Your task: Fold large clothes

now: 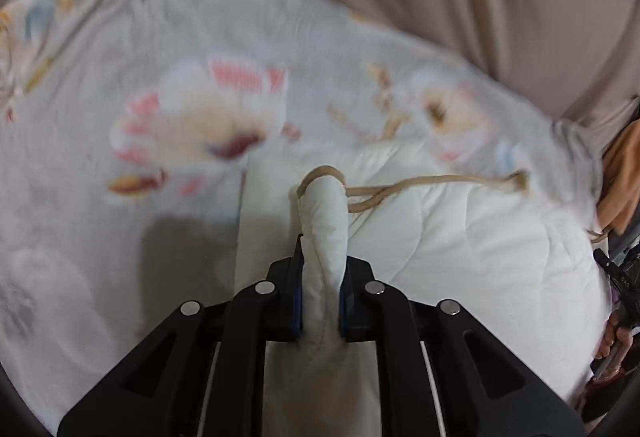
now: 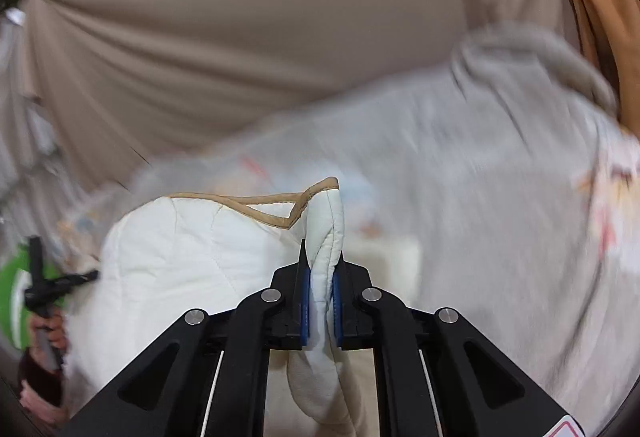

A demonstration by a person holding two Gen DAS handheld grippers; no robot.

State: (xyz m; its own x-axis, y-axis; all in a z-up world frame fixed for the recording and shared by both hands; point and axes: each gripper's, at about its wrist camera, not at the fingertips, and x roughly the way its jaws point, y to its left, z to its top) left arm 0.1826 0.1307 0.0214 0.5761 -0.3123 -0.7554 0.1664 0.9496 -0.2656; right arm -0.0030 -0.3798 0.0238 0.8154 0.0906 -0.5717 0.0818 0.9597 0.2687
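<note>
Both grippers clamp corners of the white quilted, tan-edged blanket (image 1: 460, 237): left gripper (image 1: 322, 293) and right gripper (image 2: 320, 297) each have fingers closed on bunched fabric. Its tan edge runs left-right between them, over the floral bedsheet (image 1: 120, 77); the far side lies ahead.

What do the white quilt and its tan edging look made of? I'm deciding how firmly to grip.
The white quilt looks like padded, stitched cotton or microfibre with a matte finish: puffy panels between sewn lines. Its tan edging seems a woven binding tape with visible stitching. Both the left tongs and right tongs pinch it into soft rolls.
</note>
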